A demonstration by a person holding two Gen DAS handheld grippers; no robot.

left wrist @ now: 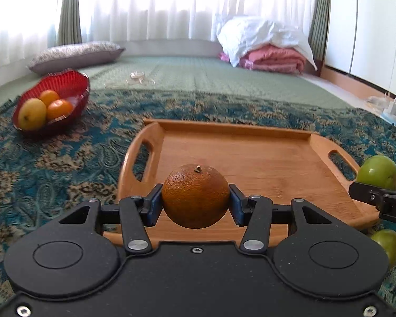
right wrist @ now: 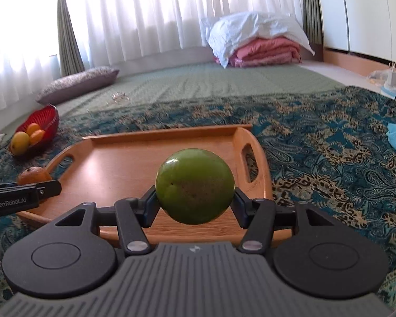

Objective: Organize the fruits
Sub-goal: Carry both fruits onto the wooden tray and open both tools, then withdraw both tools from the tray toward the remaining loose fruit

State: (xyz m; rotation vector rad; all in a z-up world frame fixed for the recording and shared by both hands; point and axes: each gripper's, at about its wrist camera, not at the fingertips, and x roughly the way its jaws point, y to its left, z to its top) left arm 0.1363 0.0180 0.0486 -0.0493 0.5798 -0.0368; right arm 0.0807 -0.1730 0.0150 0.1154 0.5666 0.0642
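The left claw [left wrist: 195, 202] is clamped on an orange [left wrist: 195, 195]; the right claw [right wrist: 195, 200] pinches a green fruit [right wrist: 194, 186]. Both hang above the bare wooden tray [left wrist: 264, 158]. Farther left, a red bowl [left wrist: 66, 84] holds three yellow-orange fruits [left wrist: 46, 107].

home bedroom/living room: patterned rug [right wrist: 316, 158], cushion [left wrist: 74, 55] at 10 o'clock, folded bedding [right wrist: 264, 50] at 1, curtains [right wrist: 145, 21] behind.
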